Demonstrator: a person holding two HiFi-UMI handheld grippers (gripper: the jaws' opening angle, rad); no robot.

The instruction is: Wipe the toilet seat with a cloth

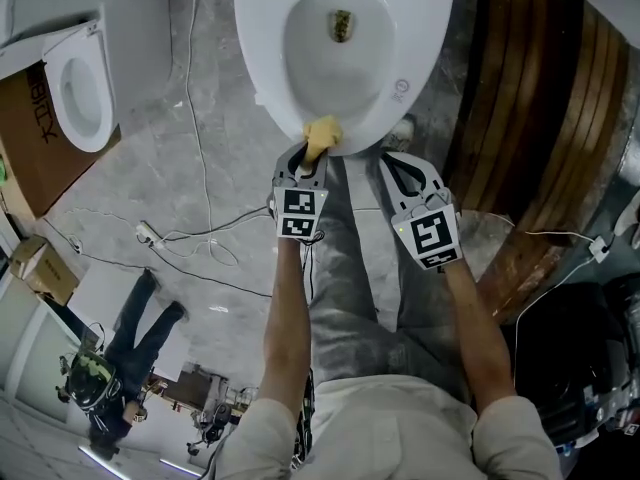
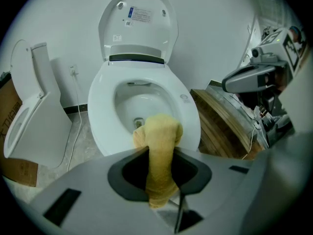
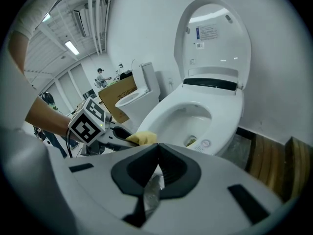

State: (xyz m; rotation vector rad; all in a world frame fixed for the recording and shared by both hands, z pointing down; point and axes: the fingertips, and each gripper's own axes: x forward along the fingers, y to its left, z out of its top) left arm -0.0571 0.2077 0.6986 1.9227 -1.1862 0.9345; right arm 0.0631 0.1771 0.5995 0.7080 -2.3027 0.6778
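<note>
1. Here, in the head view, the left gripper (image 1: 312,160) has its fingers clamped on the cloth (image 1: 322,136), whose free end appears to rest on the front rim of the seat (image 1: 425,38). The cloth's long axis runs straight ahead from the fingers, toward the bowl. The right gripper (image 1: 400,165) hovers just beside the seat's front, to the right. A cable (image 1: 195,233) lies on the floor to the left, well apart.
2. In the left gripper view, the cloth folds over at its tip above the seat's near edge. The rim curves away on both sides, so I judge a sweep either way is open. The lid (image 2: 139,28) stands upright behind.
3. In the right gripper view, its fingers are together with nothing between them. The left gripper is plainly nearer the work. Wooden boards (image 3: 274,165) lie to the right.
</note>
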